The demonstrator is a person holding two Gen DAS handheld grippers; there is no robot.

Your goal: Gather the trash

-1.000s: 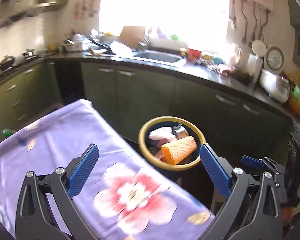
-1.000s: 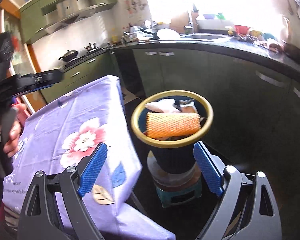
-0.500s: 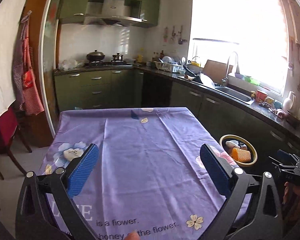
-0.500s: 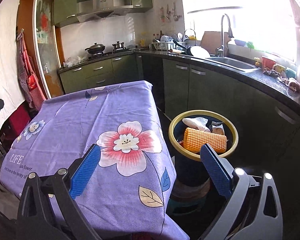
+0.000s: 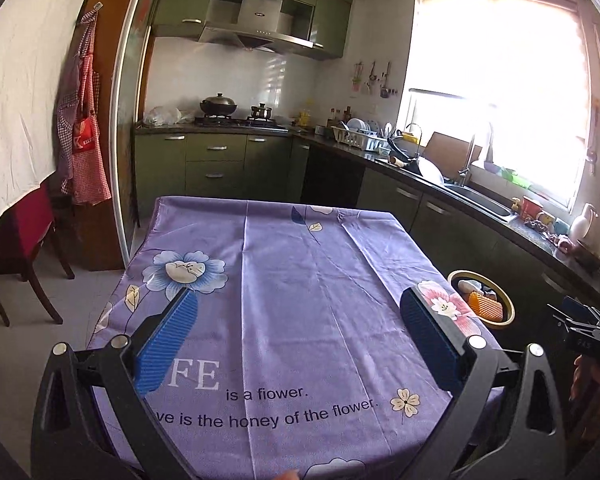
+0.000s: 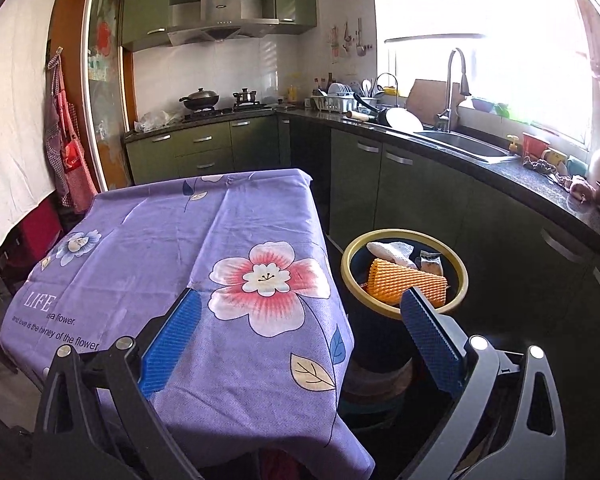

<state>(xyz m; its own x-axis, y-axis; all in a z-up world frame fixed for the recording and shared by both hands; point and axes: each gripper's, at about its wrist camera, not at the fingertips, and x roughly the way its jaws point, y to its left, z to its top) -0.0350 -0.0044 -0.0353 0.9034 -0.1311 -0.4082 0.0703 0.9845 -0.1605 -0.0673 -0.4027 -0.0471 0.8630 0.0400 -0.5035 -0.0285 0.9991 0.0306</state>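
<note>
Trash sits in the yellow-rimmed bin [image 6: 404, 272], which stands on the floor just beside the bench [image 6: 180, 240], btw it & the green cabinets; on top lies an orange foam net sleeve [image 6: 404, 282], w/ a white crumpled wrapper [image 6: 392, 252] & a small packet [image 6: 432, 266] behind it; bench cloth looks bare of trash from both views

Handling, as a judgement: foam net is v. light, soft & springy, squashes under the pads, not fragile, ribbed so not slippery; best taken across its short width near the middle; wrapper is thin & limp, pinch a raised fold; packet prob slick film, grab an edge; bin itself stiff plastic, take by the rim if it must move

Right hand-held gripper [image 6: 300, 344]: wide, nothing btw the pads; bin is just ahead & to its right, right pad overlapping the near rim in view, no contact shown

Left hand-held gripper [image 5: 296, 340]: wide, empty, over the bench near the printed text; bin [image 5: 482, 298] well off to its right past the bench edge
</note>
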